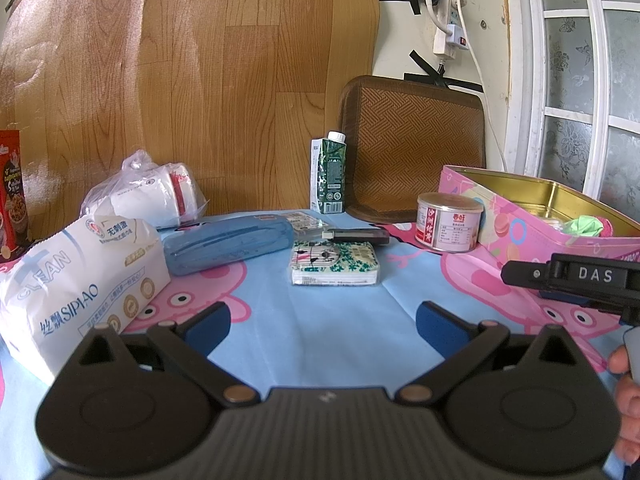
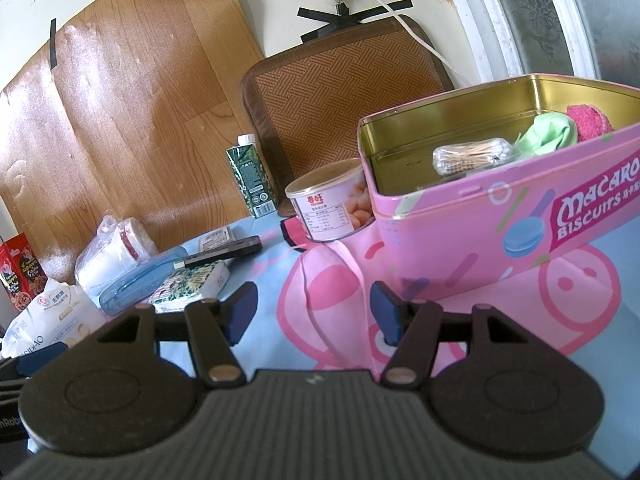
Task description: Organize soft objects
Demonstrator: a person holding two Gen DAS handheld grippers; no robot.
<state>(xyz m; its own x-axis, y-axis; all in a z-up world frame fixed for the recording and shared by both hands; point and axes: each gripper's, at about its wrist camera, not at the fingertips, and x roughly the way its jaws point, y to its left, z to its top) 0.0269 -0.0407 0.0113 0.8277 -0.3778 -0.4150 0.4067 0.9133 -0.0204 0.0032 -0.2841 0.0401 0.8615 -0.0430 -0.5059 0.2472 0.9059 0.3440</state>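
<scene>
A pink biscuit tin [image 2: 500,240] stands open at the right; it also shows in the left wrist view [image 1: 532,232]. Inside lie a green cloth [image 2: 548,132], a pink fuzzy thing [image 2: 588,120] and a clear pack of toothpicks [image 2: 472,156]. A small tissue pack [image 1: 334,266] lies mid-table, a large white tissue bag [image 1: 80,280] at the left, a bagged white roll [image 1: 144,196] behind it. My left gripper [image 1: 322,324] is open and empty, facing the small tissue pack. My right gripper [image 2: 314,314] is open and empty, just before the tin.
A blue case [image 1: 228,244], a dark flat device [image 1: 356,235], a tin can [image 1: 448,222], a green carton [image 1: 329,176] and a red snack box [image 1: 12,196] stand on the cartoon tablecloth [image 1: 320,320]. A woven mat [image 1: 416,140] leans on the wall.
</scene>
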